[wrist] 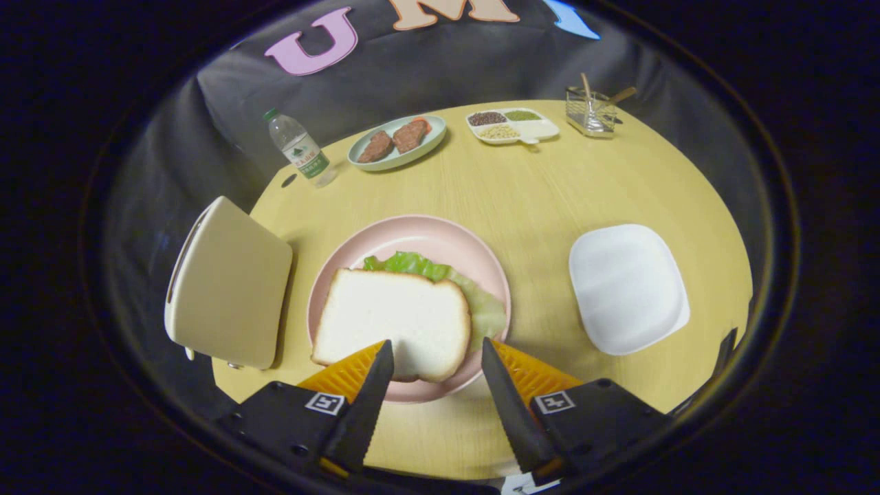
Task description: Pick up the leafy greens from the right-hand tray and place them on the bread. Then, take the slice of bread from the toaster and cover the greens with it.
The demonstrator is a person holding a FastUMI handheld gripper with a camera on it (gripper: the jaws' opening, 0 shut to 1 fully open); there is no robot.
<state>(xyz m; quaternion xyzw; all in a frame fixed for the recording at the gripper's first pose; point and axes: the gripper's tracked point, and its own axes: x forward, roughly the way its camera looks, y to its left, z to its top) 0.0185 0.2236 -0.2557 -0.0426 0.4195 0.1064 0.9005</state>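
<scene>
Since the soft white slice of bread (392, 321) already lies flat on the ruffled green lettuce leaves (450, 285), the relation that matters now is how that stack sits against the gripper (436, 357): the near edge of the slice lies at twelve o'clock, just ahead of the spread fingers, its rounded near corner reaching into the gap between them. Neither finger appears to press on the bread; the jaws stand apart and hold nothing.

Bread and greens rest together on the round, matte pink plate (426, 237). The slice's long axis runs from nine towards three o'clock, tilted a little, and the lettuce pokes out from under it at twelve and at two o'clock, thin and crinkled, likely to shift if nudged. Whether another slice lies under the leaves cannot be told.

At nine o'clock from the plate stands the smooth cream-coloured toaster (227, 285), with no bread visible rising from it. At three o'clock sits the glossy white square tray (629, 285), bare of greens.

Judging by this layout, both task steps look done, and any coming move is probably a straight pull back from the plate, away from twelve o'clock, without catching the slice's near corner.
</scene>
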